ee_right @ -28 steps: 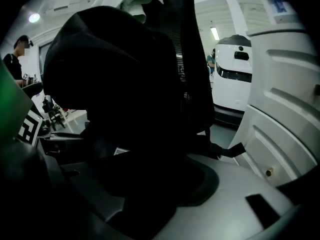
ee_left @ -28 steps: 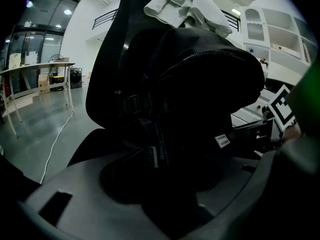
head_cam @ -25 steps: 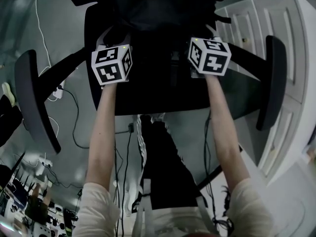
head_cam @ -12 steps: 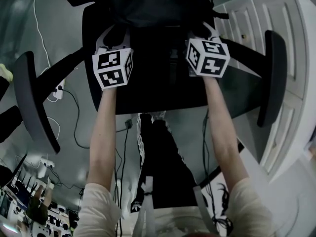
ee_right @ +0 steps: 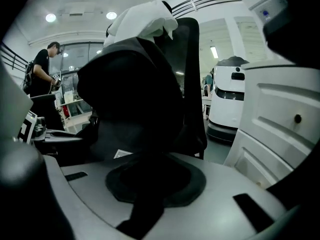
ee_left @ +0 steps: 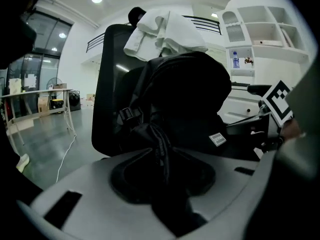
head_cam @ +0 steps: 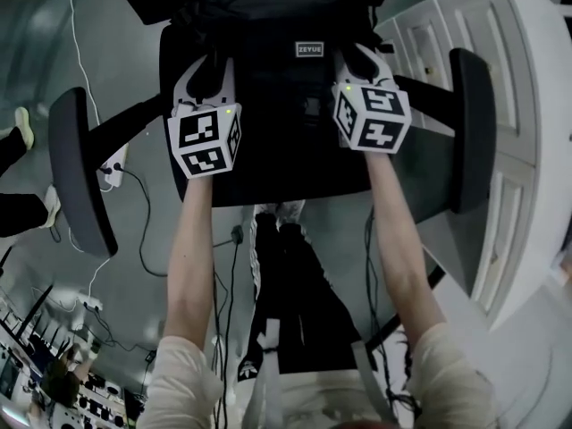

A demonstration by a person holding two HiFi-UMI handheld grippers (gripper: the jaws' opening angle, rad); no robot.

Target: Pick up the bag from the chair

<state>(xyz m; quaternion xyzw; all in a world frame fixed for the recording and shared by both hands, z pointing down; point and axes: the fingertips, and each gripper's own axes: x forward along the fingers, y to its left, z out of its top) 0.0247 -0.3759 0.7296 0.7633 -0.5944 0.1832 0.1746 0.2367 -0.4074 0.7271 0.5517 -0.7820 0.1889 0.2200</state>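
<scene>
- Gripping bag [ee_left: 185, 99] straps, left gripper [ee_left: 161, 171] and right gripper [ee_right: 145, 186] are clamped shut (thin holds); fabric could slip.
- Bag leans against the chair [head_cam: 268, 181] backrest, over its seat; armrests [head_cam: 80, 168] could snag it.

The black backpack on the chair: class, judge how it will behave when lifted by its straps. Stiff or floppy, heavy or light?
Probably floppy: the backpack is soft fabric, and its strap bunches in the left gripper. It bulges, so it is perhaps fairly heavy and may sag and swing. The white cloth draped above it could slide off.
</scene>
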